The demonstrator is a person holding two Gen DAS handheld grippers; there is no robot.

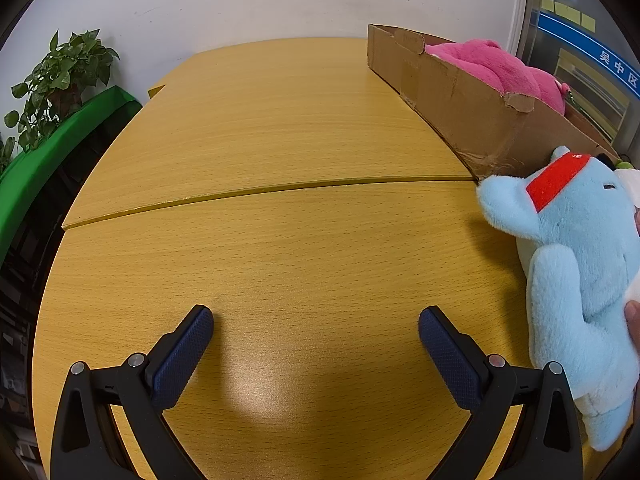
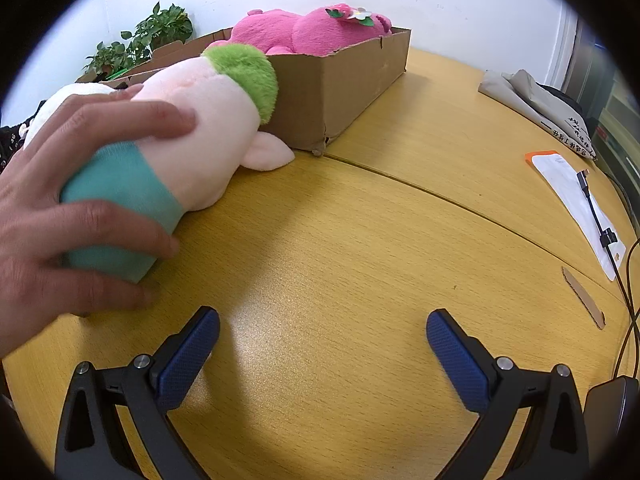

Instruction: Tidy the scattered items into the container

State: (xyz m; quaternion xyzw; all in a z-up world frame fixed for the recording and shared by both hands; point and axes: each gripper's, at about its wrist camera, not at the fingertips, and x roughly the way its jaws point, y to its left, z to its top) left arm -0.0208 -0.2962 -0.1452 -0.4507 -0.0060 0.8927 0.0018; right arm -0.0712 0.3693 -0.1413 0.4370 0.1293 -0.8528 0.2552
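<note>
Pig plush (image 2: 200, 120) lies left of right claw (image 2: 322, 344).

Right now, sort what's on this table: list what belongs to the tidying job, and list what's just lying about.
Belongs to the job:
cardboard box
pink plush, already in the box
blue plush, on the table
pale pink plush with green tuft, under a bare hand

Just lying about:
folded beige cloth
white sheet with orange edge
black cable
cardboard scrap
potted plant
</note>
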